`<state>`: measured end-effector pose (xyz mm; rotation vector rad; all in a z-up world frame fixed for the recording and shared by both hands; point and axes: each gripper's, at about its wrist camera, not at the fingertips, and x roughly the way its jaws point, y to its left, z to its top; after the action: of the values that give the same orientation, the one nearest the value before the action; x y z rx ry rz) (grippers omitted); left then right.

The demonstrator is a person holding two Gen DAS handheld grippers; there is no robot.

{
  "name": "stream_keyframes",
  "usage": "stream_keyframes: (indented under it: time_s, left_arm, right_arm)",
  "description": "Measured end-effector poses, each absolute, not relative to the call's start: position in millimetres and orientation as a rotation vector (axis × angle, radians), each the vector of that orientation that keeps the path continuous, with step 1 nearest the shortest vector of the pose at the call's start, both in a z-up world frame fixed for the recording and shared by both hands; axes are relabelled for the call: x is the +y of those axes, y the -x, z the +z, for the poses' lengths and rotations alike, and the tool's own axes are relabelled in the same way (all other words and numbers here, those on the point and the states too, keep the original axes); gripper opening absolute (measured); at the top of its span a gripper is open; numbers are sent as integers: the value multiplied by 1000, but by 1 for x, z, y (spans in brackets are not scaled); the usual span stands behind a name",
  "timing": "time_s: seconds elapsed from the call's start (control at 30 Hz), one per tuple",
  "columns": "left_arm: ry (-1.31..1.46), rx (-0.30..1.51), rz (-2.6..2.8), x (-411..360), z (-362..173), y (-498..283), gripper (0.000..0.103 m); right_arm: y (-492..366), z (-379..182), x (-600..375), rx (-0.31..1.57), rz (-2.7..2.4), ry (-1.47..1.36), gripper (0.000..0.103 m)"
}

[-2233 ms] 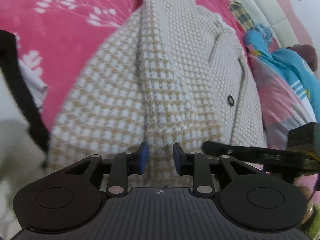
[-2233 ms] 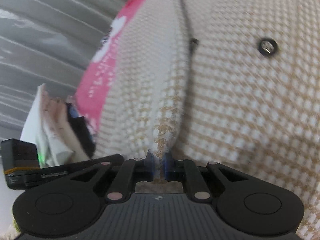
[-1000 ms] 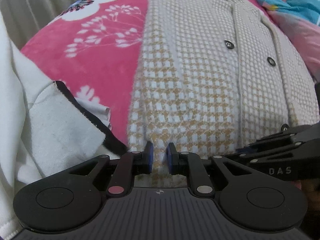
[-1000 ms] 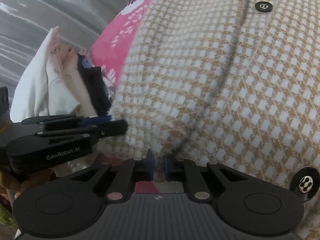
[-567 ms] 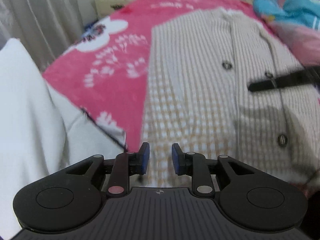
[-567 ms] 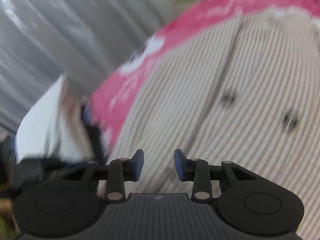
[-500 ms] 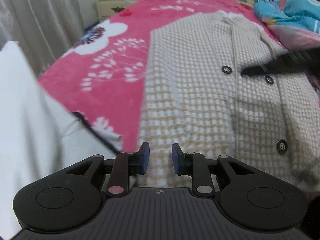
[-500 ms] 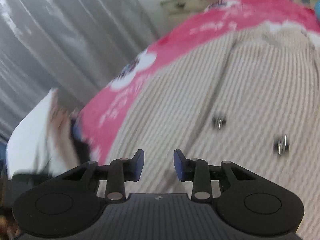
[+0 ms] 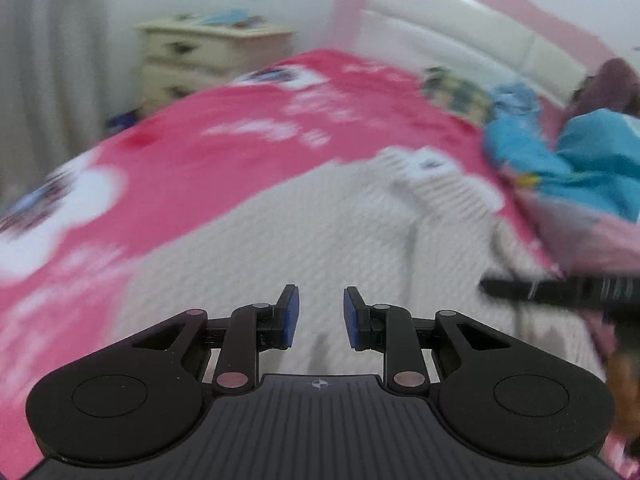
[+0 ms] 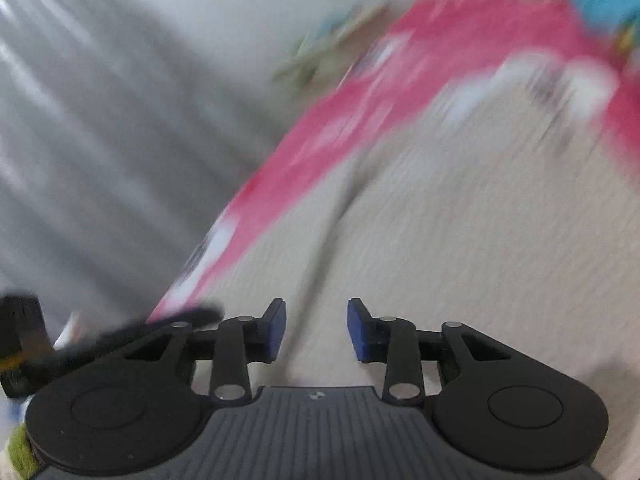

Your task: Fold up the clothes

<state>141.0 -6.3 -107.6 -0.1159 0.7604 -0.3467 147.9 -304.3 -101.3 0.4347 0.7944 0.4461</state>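
The cream knitted cardigan lies flat on the pink flowered blanket of the bed, its long axis running away from both cameras: the collar end points toward the headboard, and the hem end drops out of sight under the camera housings. In the left wrist view a vertical line, probably the front placket, runs along that axis right of centre. The checked knit and the buttons cannot be made out; both views are smeared by motion blur, the right wrist view worse.

The left hand-held gripper hangs above the cardigan with its blue pads a modest gap apart and nothing between them. The right hand-held gripper is likewise over the knit, its jaws having just been opening, the pads wider apart and bare. In the left wrist view the right one's black fingers reach in from the right edge over the cardigan's far side; in the right wrist view a dark blurred shape at the lower left is the left one.

Beside the collar end sits a heap of blue and pink bedding, cut off by the frame. A cream bedside cabinet stands beyond the bed, and grey curtains fill the left of the right wrist view.
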Motion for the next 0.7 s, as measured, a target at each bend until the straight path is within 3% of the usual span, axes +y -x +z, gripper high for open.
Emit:
stream_keyframes:
  time_s: [0.13, 0.23, 0.37, 0.57, 0.6, 0.63, 0.67, 0.7]
  left_arm:
    - [76, 708, -489, -72, -127, -213, 24]
    - [81, 732, -549, -106, -148, -251, 24]
    - [54, 791, -515, -128, -186, -281, 24]
    - [136, 775, -546, -112, -205, -285, 23]
    - [138, 770, -548, -112, -205, -286, 23]
    - [138, 766, -549, -112, -205, -287, 23]
    - [137, 762, -550, -111, -204, -287, 22]
    - [137, 761, -550, -111, -204, -285, 22]
  right_arm:
    - [-247, -106, -356, 757, 360, -323, 60]
    - [-314, -133, -379, 841, 340, -341, 70]
    - [-358, -172, -391, 956, 344, -373, 73]
    - [-384, -184, -388, 964, 409, -444, 75]
    - [-388, -184, -388, 966, 417, -453, 69]
    - [-391, -183, -385, 973, 423, -444, 51]
    - [-393, -181, -381, 980, 429, -426, 40]
    - [-391, -176, -379, 967, 447, -412, 20]
